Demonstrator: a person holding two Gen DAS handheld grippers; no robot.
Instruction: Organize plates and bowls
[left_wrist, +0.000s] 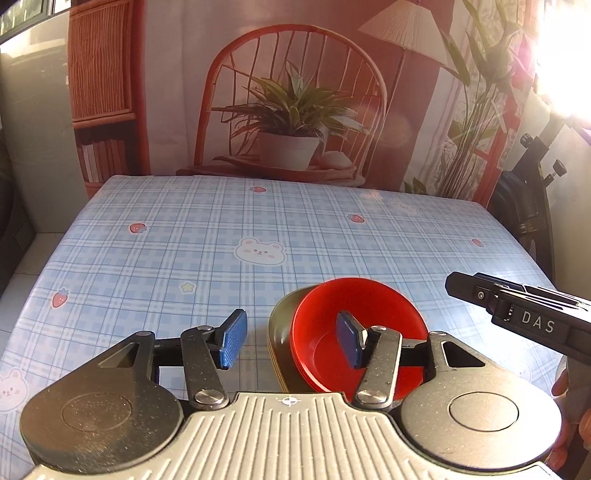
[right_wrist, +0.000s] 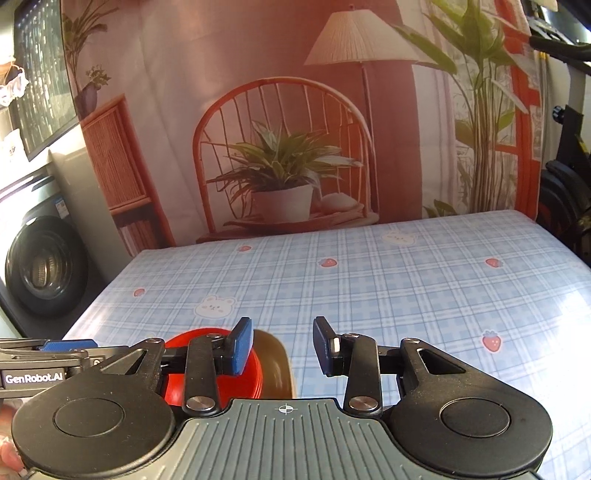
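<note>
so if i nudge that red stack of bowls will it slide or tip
The red bowls look glossy and rigid, likely light plastic, so they'd probably slide on the smooth tablecloth. Nested askew in the olive dishes, the top one may shift or rock.

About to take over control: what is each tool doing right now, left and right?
Left tool: open, holding nothing, above the stack of red dishes.
Right tool: open, holding nothing, beside the stack.

You are looking at a table covered in a blue plaid cloth with bears and strawberries (left_wrist: 155, 258); a stack of red and olive dishes (left_wrist: 332, 306) is sitting at lower right.
</note>
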